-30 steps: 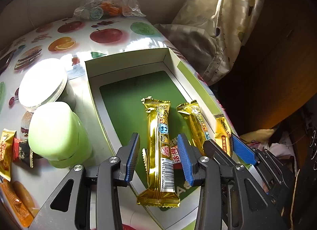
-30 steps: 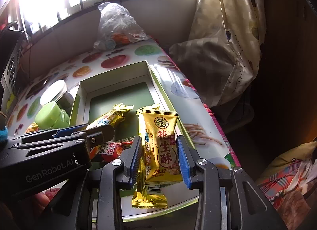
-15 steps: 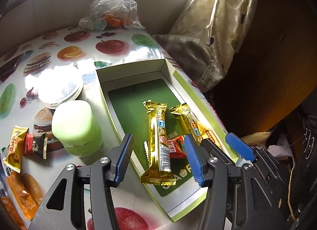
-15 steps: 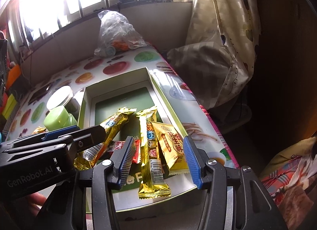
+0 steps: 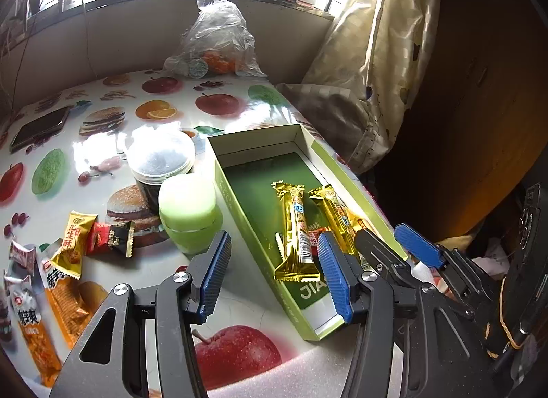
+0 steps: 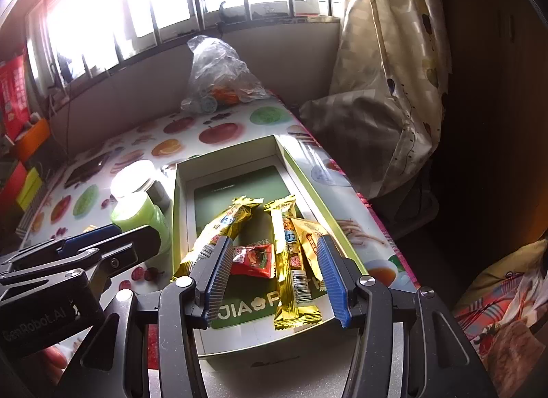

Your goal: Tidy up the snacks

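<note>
A green open box (image 5: 239, 199) (image 6: 179, 213) lies on the fruit-print table. In it lie two long gold bars (image 5: 296, 230) (image 6: 222, 226), a second gold bar (image 6: 289, 254), a small yellow peanut-candy packet (image 6: 310, 240) and a small red packet (image 6: 255, 259). My left gripper (image 5: 274, 274) is open and empty, above the box's near left wall. My right gripper (image 6: 270, 281) is open and empty, above the box's near end; it also shows in the left wrist view (image 5: 394, 243). Loose snacks lie left on the table: a yellow packet (image 5: 73, 243), a dark red packet (image 5: 109, 238), orange packets (image 5: 66, 302).
A light green jar (image 5: 188, 213) and a white-lidded jar (image 5: 159, 161) stand left of the box. A phone (image 5: 39, 127) lies far left. A clear plastic bag (image 5: 215, 45) sits at the back wall. A curtain (image 5: 370, 55) hangs past the table's right edge.
Both grippers have pulled back and up from the box. The right gripper let go of the yellow peanut-candy packet, which now lies in the box. The left gripper opened wider.
</note>
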The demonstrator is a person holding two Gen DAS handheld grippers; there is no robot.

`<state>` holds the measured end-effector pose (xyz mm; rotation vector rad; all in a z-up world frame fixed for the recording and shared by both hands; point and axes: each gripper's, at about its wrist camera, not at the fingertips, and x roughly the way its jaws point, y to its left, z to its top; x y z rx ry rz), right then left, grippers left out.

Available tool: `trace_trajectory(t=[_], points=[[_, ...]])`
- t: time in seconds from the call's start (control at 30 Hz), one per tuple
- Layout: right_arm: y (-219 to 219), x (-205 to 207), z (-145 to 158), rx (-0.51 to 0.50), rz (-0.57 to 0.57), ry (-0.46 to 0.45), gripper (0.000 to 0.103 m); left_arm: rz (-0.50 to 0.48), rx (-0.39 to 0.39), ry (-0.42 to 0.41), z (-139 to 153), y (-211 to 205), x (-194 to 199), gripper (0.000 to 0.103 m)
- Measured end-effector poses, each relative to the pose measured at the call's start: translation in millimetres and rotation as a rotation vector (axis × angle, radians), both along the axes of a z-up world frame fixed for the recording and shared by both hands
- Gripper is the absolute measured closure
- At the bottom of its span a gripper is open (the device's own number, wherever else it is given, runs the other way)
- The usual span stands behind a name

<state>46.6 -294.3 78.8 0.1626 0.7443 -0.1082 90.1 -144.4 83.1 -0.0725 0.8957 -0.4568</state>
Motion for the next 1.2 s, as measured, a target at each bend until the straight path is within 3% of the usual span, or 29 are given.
trace_trajectory(t=[1.0,1.2], points=[[98,-8,12,0.017,0.215,-0.049,0.052,0.234,0.037,-0.019,-2,119,-39,0.049],[122,-4,8,0.014,0.277,-0.035,0.052,0.289,0.092,-0.018,-11,142,-43,0.049]])
